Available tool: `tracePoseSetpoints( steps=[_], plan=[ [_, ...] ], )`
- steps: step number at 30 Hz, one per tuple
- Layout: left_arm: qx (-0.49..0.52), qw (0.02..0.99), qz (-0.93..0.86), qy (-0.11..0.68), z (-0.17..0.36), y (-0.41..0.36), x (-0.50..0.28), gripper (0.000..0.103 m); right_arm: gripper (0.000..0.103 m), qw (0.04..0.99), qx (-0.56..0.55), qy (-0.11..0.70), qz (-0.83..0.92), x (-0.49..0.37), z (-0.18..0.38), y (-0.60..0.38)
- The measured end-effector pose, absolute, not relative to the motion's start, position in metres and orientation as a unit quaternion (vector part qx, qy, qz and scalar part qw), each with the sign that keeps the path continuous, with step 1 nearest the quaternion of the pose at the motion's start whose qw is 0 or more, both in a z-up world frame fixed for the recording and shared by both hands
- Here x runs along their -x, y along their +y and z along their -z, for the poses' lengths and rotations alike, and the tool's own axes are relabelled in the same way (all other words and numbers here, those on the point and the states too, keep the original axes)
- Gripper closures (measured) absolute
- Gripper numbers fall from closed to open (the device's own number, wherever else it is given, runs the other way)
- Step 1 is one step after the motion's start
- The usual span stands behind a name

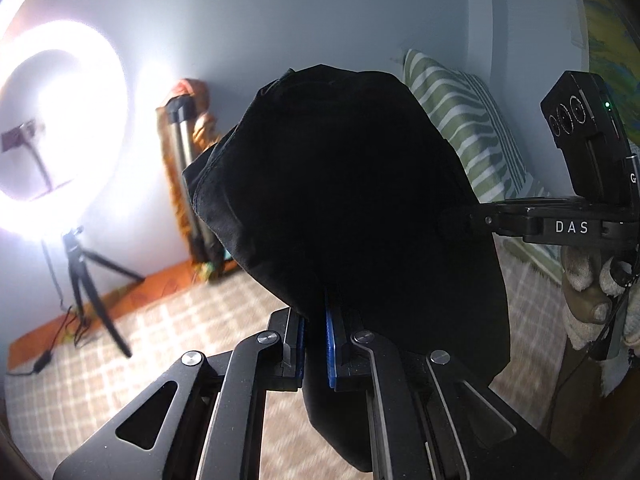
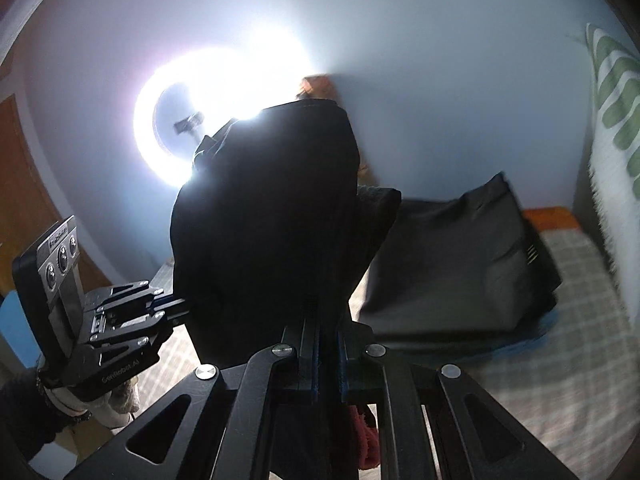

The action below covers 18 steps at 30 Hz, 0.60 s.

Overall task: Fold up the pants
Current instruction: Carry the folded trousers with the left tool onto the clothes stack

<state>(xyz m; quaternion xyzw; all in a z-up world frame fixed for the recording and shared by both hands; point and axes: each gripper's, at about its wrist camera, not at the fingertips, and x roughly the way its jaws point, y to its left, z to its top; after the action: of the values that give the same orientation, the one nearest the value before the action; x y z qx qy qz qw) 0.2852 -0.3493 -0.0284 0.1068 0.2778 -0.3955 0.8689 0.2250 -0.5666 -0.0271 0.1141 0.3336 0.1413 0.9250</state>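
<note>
Black pants point(image 1: 352, 200) hang in the air, held up between both grippers above the checked bed cover. My left gripper point(image 1: 316, 312) is shut on the fabric, blue pads pinching a fold at its lower edge. My right gripper point(image 2: 329, 312) is shut on the pants point(image 2: 272, 220) too. In the left wrist view the right gripper point(image 1: 460, 224) grips the cloth's right edge. In the right wrist view the left gripper point(image 2: 180, 304) enters the cloth from the left. The fingertips are buried in fabric.
A folded dark garment point(image 2: 460, 264) lies on the checked bed cover point(image 2: 580, 340). A bright ring light on a tripod point(image 1: 80, 264) stands at the left. A green striped pillow point(image 1: 460, 120) leans on the wall. An orange bed edge point(image 1: 120, 300) runs behind.
</note>
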Motion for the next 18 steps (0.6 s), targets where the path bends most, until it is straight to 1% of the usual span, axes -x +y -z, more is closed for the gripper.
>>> tracePoseSetpoints(
  steps=[11, 18],
  plan=[
    [-0.096, 0.873, 0.403, 0.257, 0.016, -0.421, -0.329, 0.097, 0.098, 0.942, -0.086, 0.314, -0.081, -0.268, -0.007, -0.627],
    [-0.096, 0.874, 0.395, 0.265, 0.032, -0.455, -0.363, 0.097, 0.098, 0.943, -0.070, 0.321, -0.053, -0.302, -0.002, -0.646]
  ],
)
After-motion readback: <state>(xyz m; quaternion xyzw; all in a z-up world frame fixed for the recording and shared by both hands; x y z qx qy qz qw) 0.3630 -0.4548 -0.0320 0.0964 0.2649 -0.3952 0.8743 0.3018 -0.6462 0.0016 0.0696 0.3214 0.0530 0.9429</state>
